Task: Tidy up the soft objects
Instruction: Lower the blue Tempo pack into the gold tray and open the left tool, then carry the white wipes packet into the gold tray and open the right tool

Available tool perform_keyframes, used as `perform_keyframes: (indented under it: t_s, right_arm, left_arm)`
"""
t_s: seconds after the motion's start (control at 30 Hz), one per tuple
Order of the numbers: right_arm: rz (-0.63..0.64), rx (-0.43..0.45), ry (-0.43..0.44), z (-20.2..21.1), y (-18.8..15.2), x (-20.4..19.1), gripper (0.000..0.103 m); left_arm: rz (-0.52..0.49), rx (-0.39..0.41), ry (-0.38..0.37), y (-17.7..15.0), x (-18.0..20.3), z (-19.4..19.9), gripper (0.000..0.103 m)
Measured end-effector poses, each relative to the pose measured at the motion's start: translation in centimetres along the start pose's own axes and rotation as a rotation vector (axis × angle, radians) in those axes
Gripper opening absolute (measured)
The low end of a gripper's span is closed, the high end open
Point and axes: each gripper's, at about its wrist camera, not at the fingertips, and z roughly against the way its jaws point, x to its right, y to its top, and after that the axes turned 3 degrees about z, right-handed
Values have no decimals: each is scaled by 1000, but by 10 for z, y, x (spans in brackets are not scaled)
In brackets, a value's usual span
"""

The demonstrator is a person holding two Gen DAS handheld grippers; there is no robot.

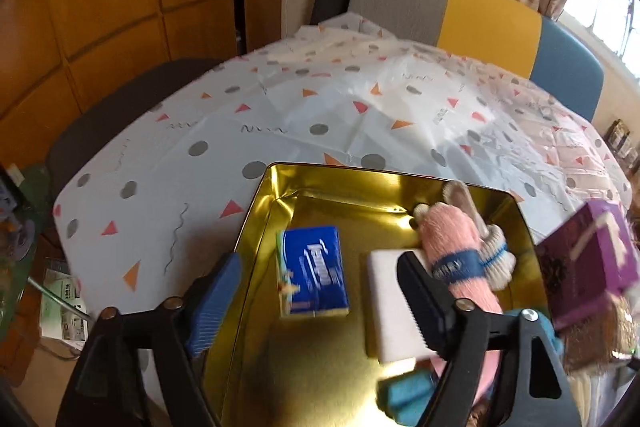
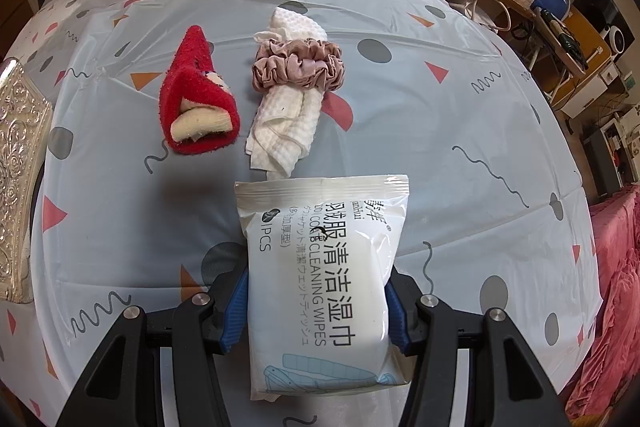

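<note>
Right gripper (image 2: 316, 311) clamps wipes pack (image 2: 324, 267), lower centre; beyond it, towel (image 2: 286, 119) ringed by scrunchie (image 2: 298, 67), red sock (image 2: 198, 99) to its left. Left gripper (image 1: 316, 291) open over gold tin (image 1: 304, 367): tissue pack (image 1: 314, 275) between the jaws, white sponge (image 1: 390, 307) and pink sock (image 1: 460, 259) right.
</note>
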Motion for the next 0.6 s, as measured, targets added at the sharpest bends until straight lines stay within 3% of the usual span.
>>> perform_keyframes:
  t_s: [0.2, 0.6]
  right_arm:
    - [17, 6, -11, 2, -1, -2, 56]
    - [7, 6, 0, 3, -1, -1, 55]
  left_arm:
    - [-16, 54, -3, -26, 7, 35, 103]
    - [-29, 84, -14, -57, 14, 68, 103]
